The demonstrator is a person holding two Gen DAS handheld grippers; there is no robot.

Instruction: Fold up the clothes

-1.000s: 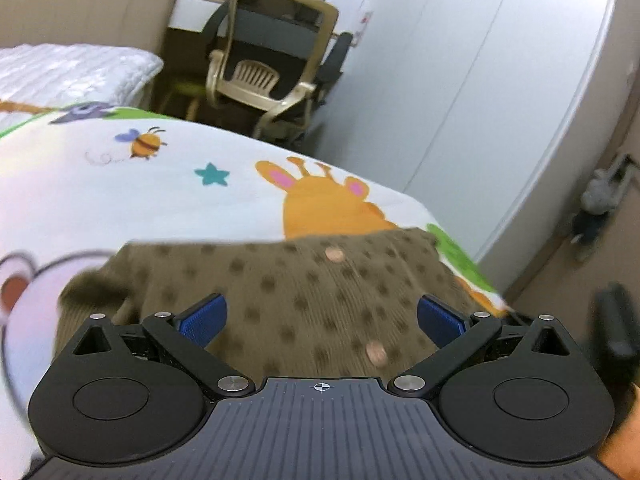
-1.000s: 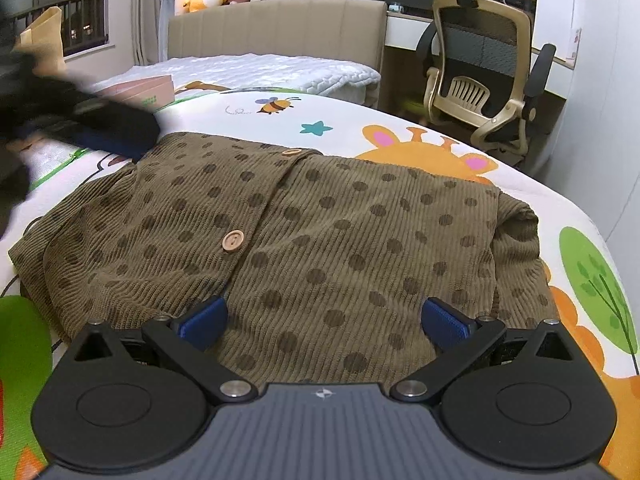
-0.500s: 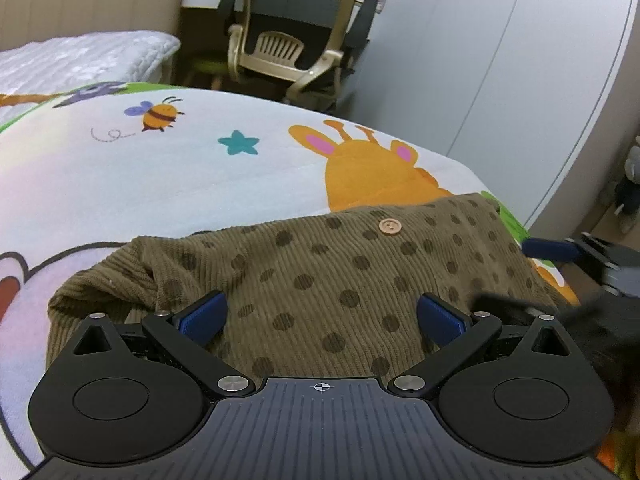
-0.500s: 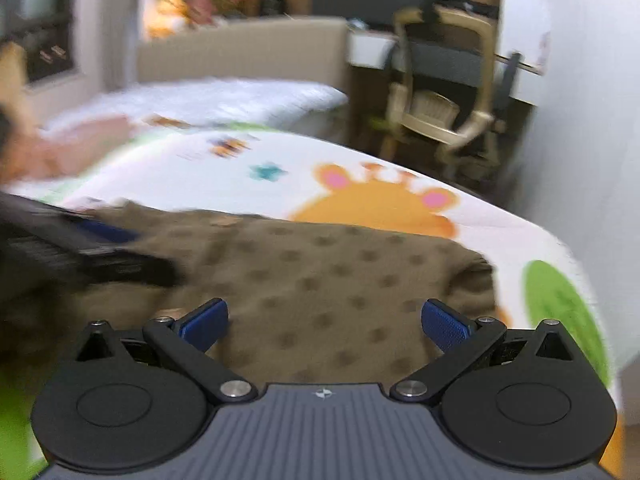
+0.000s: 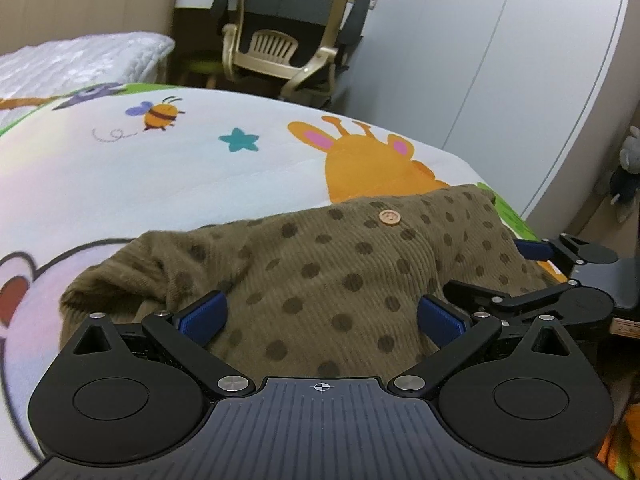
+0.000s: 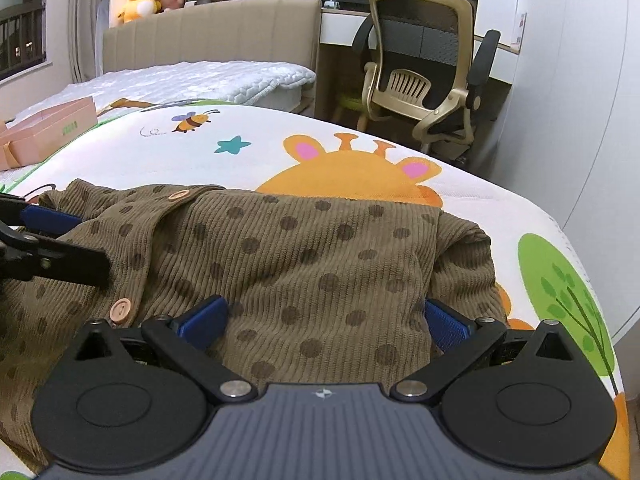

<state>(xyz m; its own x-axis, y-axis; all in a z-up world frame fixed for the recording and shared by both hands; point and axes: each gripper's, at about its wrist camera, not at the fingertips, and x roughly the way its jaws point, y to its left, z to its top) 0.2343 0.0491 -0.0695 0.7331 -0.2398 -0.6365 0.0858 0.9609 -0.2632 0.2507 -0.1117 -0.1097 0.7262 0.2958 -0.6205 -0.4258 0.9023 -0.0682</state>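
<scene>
A brown corduroy garment with dark dots and wooden buttons (image 5: 344, 264) lies on a cartoon-print bed sheet (image 5: 160, 184). It also shows in the right wrist view (image 6: 304, 256), partly folded, with a button placket at the left. My left gripper (image 5: 320, 316) is open, its blue pads over the garment's near part. My right gripper (image 6: 324, 316) is open over the garment's near edge. In the left wrist view the right gripper (image 5: 516, 272) shows at the garment's right side. In the right wrist view the left gripper (image 6: 56, 236) shows at the garment's left side.
A gold-framed office chair (image 6: 420, 80) stands beyond the bed's far edge. A white quilted mattress pad (image 6: 192, 80) and a beige headboard (image 6: 208, 32) lie at the far left. Pink boxes (image 6: 48, 128) sit on the bed's left. White wardrobe doors (image 5: 500, 60) stand right.
Both grippers have come in lower over the garment, side by side. The right wrist view has steadied after a blurred move. Both stay open.
</scene>
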